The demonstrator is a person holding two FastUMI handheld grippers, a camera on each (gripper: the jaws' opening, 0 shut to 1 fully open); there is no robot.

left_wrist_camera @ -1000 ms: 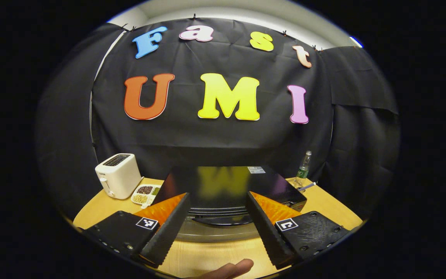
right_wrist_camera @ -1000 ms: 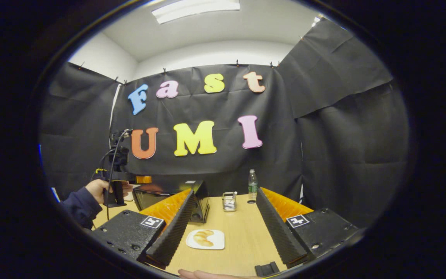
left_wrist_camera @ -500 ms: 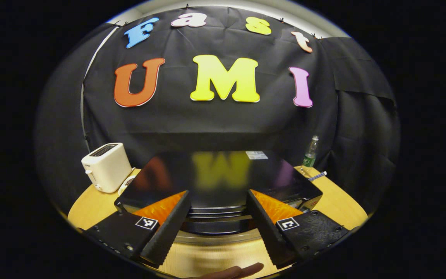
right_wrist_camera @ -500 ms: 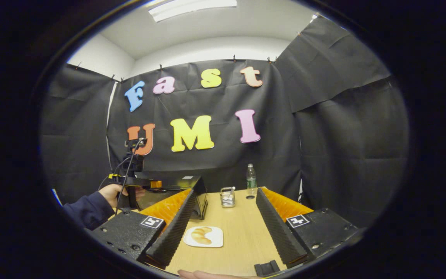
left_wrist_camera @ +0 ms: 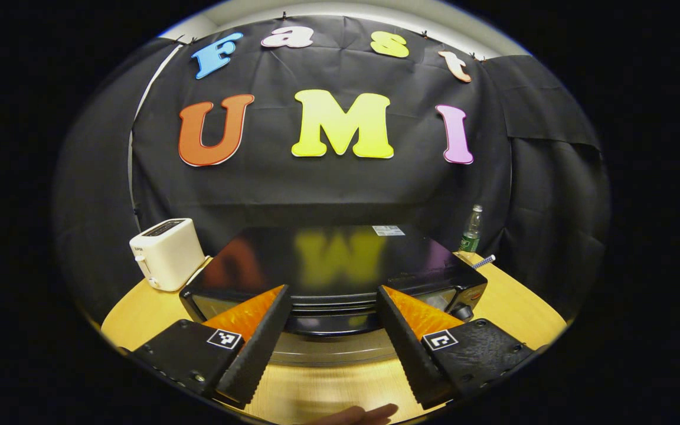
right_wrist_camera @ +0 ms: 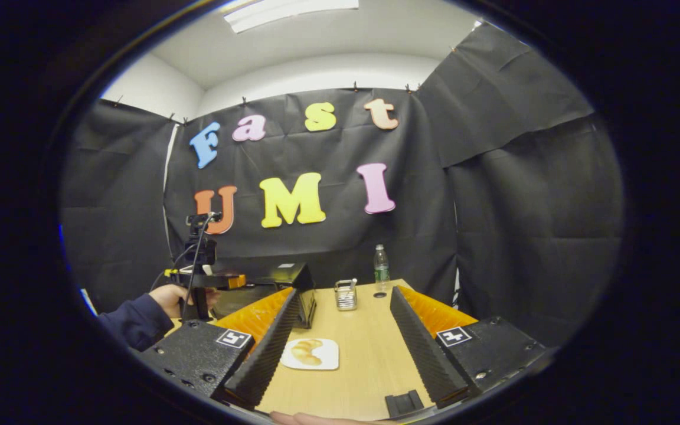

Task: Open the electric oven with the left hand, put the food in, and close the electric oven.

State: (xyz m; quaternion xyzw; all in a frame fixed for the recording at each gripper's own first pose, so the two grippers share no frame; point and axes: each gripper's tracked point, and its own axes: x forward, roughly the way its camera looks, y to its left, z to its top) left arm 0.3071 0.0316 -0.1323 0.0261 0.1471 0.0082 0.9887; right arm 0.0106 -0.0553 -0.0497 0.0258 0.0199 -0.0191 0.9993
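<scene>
Each gripper has black serrated fingers (left_wrist_camera: 257,348) backed by orange wedges, on black textured plates with screws and square black-and-white markers. In the right gripper view, mid-left, the left gripper (right_wrist_camera: 231,281) carries a black camera mast and cable; its hand (right_wrist_camera: 169,298) wears what looks like a dark navy sleeve (right_wrist_camera: 130,323).

Black creased cloth (right_wrist_camera: 511,195) hangs as the booth's wall on three sides, pinned along its top edge with small clips, and above it in the right gripper view a plain white wall (right_wrist_camera: 316,71) rises to a white ceiling with a long bright light panel (right_wrist_camera: 290,6). A narrow strip of white wall (left_wrist_camera: 139,127) shows through a gap between cloth panels at the back left corner. The light wooden bench (right_wrist_camera: 363,360) with a smooth pale top runs back to the cloth.
</scene>
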